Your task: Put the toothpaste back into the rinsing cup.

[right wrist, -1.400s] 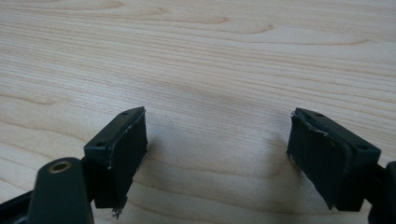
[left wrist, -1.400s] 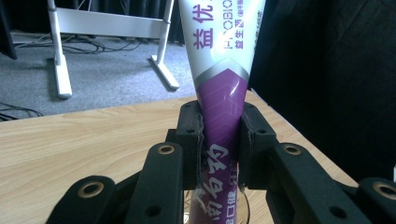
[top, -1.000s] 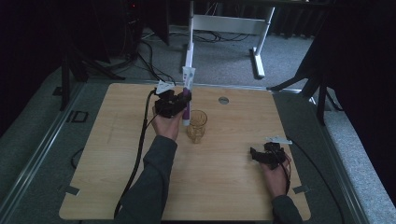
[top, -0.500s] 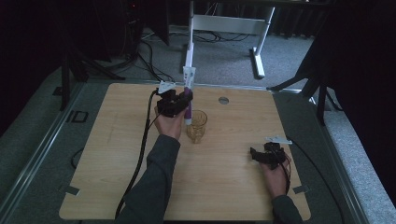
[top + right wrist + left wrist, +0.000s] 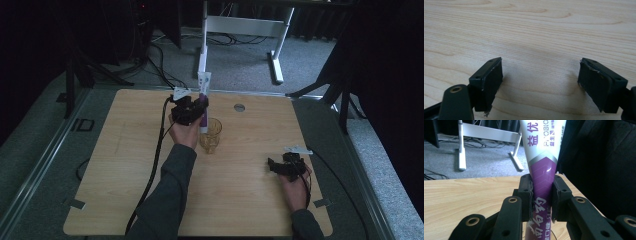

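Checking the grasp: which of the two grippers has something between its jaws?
The left gripper, shut on the purple-and-white tube; the right gripper stands open over bare table.

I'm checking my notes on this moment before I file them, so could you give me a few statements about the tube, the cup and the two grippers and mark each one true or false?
1. The left gripper is shut on the purple and white tube. True.
2. The tube lies flat on the wooden table. False: it stands upright in the grip, over the clear cup.
3. The right gripper holds the cup. False: its jaws stand open with bare wood between them, off to the right of the cup.
4. The cup stands upright on the table. True.
5. A round metal disc sits in the tabletop beyond the cup. True.
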